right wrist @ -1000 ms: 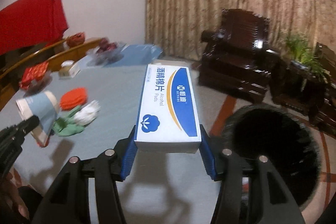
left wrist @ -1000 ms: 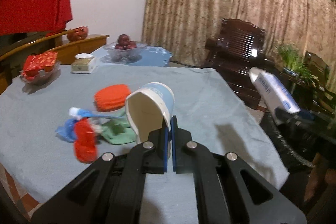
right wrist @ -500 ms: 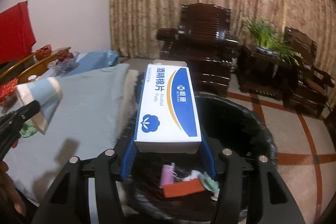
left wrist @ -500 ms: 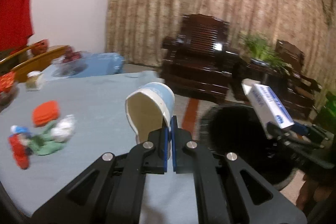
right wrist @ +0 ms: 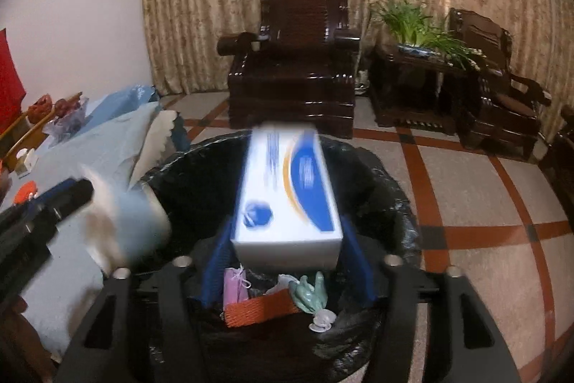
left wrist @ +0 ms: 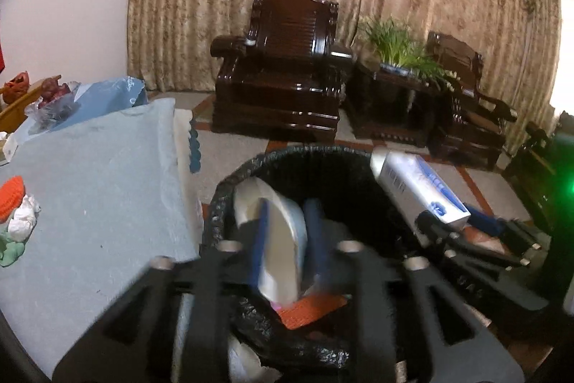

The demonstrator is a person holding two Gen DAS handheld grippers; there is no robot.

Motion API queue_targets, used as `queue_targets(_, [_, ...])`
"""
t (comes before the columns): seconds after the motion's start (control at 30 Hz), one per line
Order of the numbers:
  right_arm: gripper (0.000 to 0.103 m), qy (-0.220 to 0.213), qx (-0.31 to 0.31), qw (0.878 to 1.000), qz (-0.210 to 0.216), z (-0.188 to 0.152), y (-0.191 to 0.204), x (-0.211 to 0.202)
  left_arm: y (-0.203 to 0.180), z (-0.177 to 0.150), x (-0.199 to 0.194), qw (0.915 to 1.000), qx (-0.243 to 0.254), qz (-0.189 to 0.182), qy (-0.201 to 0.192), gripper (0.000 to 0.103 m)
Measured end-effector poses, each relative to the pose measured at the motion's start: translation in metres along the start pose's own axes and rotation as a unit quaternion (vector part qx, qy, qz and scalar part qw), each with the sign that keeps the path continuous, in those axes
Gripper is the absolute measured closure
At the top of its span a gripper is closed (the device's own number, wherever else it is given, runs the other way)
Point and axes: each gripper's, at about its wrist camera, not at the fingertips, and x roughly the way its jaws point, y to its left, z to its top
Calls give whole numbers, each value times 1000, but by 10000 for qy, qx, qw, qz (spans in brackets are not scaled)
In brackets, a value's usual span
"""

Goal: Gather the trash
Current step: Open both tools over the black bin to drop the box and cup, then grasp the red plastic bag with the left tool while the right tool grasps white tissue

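Both grippers have been carried from over the table to above the black-lined trash bin point(right wrist: 387, 203), and their jaws have just been opening. Between the parted pads of the left gripper point(left wrist: 285, 239) the blue-and-white paper cup point(left wrist: 283, 246) is seen, blurred, apparently slipping free over the bin mouth. Between the spread jaws of the right gripper point(right wrist: 285, 261) the white-and-blue box of alcohol pads point(right wrist: 287, 200) is likewise blurred; a gap is seen at each side, so it is judged released and dropping.

Inside the bin, an orange mesh piece point(right wrist: 258, 311), a pink packet point(right wrist: 235, 286), a green glove-like scrap point(right wrist: 310, 291) and a small white lid point(right wrist: 323, 320) are already collected. On the blue tablecloth point(left wrist: 100, 185), an orange item point(left wrist: 10, 196), a crumpled white tissue point(left wrist: 23, 221) and a green scrap point(left wrist: 10, 252) are left at the far edge, so the task is judged well advanced but unfinished.

On the box, a blue panel, an orange arc and a blue cotton-flower emblem can be made out; its lettering is too smeared to be read at this moment.
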Motion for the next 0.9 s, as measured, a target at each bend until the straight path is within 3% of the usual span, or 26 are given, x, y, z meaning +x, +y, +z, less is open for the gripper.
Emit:
queue_targets(0.17, [35,-106,99,9999,14,-2,0,-9,15,-3,-9,9999,17,144,-27,72])
queue_targets(0.33, [35,-194,52,9995,242,3,18,-19,59,-5,-34,9986,-129,515,-88,70])
queue_targets(0.47, [35,-280,-96,9977,612,10,61,-31,107,-14,-63,9957,-255,876,-152,69])
queue_targets(0.57, [35,-308,-313,9947,925,11,103,-39,155,-23,-94,9912,-342,1260,-234,56])
queue_targets(0.63, [35,-276,-429,9925,1110,9,129,-42,183,-27,-113,9877,-431,1479,-272,53])
queue_targets(0.73, [35,-236,-661,9881,1371,2,175,-45,232,-35,-142,9795,-655,1876,-344,52])
queue_targets(0.9, [35,-140,-1059,9790,1737,-14,246,-52,300,-52,-184,9626,-900,2513,-454,35])
